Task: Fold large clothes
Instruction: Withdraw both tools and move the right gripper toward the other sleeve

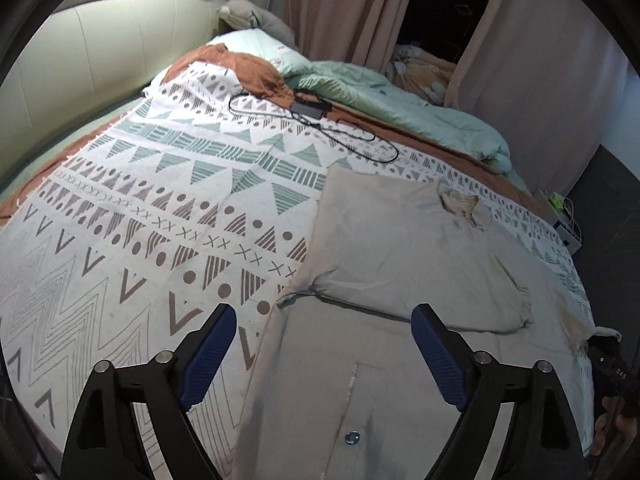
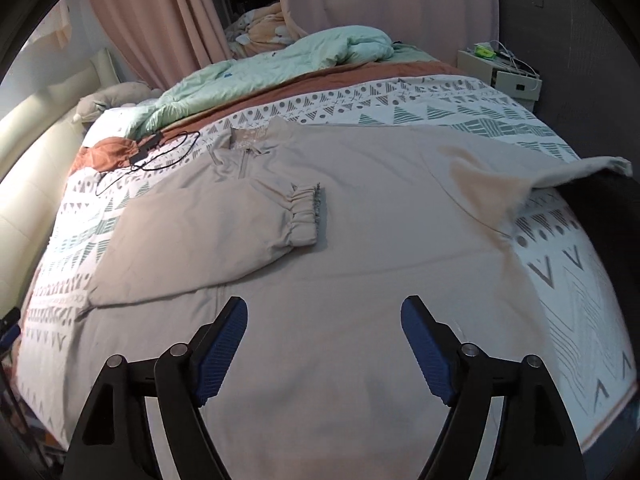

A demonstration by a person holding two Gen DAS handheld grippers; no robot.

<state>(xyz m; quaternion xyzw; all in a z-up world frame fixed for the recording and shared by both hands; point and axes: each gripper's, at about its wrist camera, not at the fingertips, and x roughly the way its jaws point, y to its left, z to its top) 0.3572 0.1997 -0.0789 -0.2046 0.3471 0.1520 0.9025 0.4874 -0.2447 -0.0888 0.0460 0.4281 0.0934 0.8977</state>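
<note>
Both fisheye views ride on hand-held grippers and look steeply down and forward across the bed with the white geometric-patterned blanket (image 1: pixel 120 240), from above its near edge. The left wrist view faces toward the cream padded headboard (image 1: pixel 100 60); the right wrist view sits further toward the foot. Both share the beige zip-front jacket (image 2: pixel 340 240) and the pink curtains (image 2: pixel 160 20).

the only legible marking is a few pale letters, seemingly "das", on a dark object (image 1: pixel 610 364) at the right edge of the left wrist view, just past the bed's near right edge; whether more letters follow cannot be told. the blanket's (image 1: pixel 132 216) rows of small x shapes are pattern, not writing. nothing readable shows on the jacket (image 2: pixel 328 264) or elsewhere.
</note>
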